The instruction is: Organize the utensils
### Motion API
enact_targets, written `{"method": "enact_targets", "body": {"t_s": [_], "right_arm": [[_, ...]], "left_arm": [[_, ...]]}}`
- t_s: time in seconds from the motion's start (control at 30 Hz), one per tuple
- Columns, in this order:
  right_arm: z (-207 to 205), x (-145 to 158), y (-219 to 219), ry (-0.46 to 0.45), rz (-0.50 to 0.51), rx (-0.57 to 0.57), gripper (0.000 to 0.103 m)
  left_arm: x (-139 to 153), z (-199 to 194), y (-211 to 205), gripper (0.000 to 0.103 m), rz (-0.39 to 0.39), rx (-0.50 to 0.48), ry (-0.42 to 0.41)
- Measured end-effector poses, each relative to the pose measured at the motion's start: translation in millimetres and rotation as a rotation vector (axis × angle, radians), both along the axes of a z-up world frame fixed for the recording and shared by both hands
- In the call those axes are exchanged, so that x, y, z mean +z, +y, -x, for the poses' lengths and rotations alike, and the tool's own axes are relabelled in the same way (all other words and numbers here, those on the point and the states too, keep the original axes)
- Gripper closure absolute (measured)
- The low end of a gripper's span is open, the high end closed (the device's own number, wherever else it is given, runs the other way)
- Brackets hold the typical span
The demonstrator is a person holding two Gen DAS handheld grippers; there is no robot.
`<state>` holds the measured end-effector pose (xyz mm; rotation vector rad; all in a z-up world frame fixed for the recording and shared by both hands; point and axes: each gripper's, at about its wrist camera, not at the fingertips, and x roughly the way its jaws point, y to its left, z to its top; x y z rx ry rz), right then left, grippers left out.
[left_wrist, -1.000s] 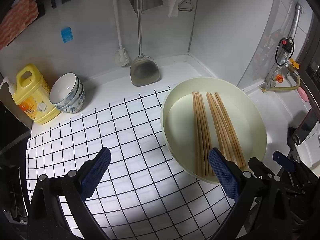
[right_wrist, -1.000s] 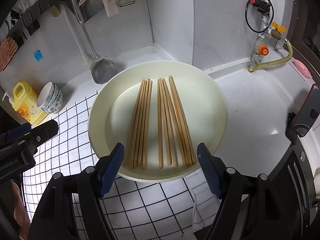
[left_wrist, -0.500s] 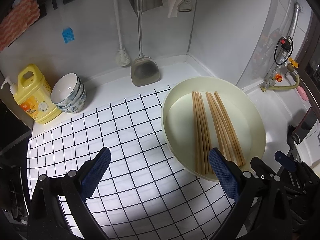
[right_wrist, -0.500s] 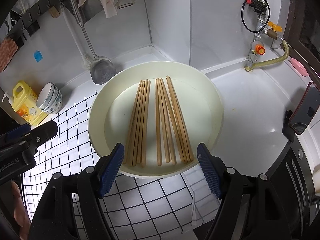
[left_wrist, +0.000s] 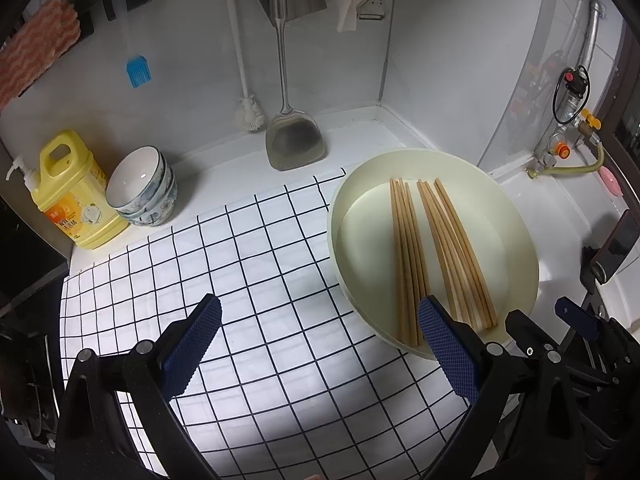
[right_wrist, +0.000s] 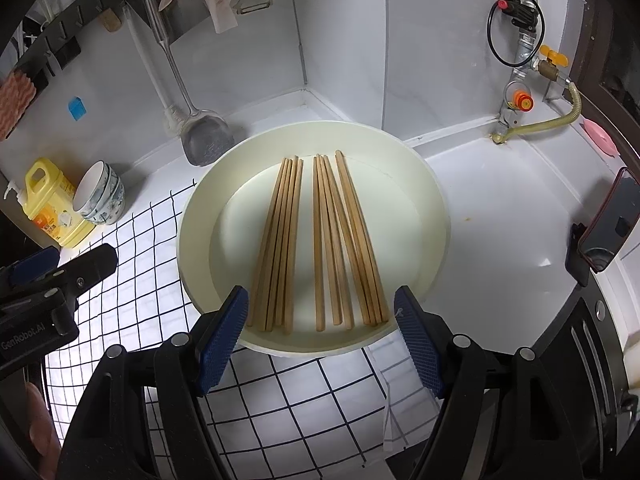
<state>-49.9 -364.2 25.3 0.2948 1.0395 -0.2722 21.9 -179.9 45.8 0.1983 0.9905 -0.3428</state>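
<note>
While both grippers hang above the counter, neither one holds anything. Right gripper (right_wrist: 320,336): fingers spread wide, blue pads apart, the near ends of the chopsticks (right_wrist: 316,240) lying just beyond and between the two pads, not touched. Left gripper (left_wrist: 318,350): fingers also spread wide, over the black-and-white checked cloth (left_wrist: 248,280); its right pad (left_wrist: 448,352) overlaps the near rim of the cream basin (left_wrist: 520,240) in view, with the chopstick ends just beside and past that pad; contact cannot be told.

Chopsticks lie flat inside the basin in two loose bundles, running near to far, a narrow gap between the bundles. The right bundle fans out slightly toward the near end. Basin sits partly on the cloth's right edge, partly on the white counter.

Farther left, well apart from the basin: a stack of patterned bowls (left_wrist: 144,192) tilted on its side, touching or just beside a yellow detergent jug (left_wrist: 72,196). Against the back wall, a metal spatula (left_wrist: 294,140) hangs with its blade near the counter, a white brush (left_wrist: 248,112) just beside it. Far right, a gas valve with yellow handle (right_wrist: 548,60).
</note>
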Motion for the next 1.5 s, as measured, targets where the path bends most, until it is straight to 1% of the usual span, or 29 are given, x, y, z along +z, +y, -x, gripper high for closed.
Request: {"method": "enact_targets", "body": {"t_s": [0.43,0.97,1.5], "right_arm": [[-1.7,-0.4,1.0,0.005,0.006,0.003,0.031],[-2.8,-0.9,2.5,0.009,0.011,0.007,0.031],[-2.8,-1.6,2.5,0.011,0.01,0.007,0.031]], "left_arm": [[-1.3,-2.1,-1.2,0.006,-0.013,0.0,-0.002],[-2.9,-6.0,3.3,0.006,0.006,0.019,0.011],[0.5,-2.8,0.8,0.006,0.022,0.01,-0.01]]}}
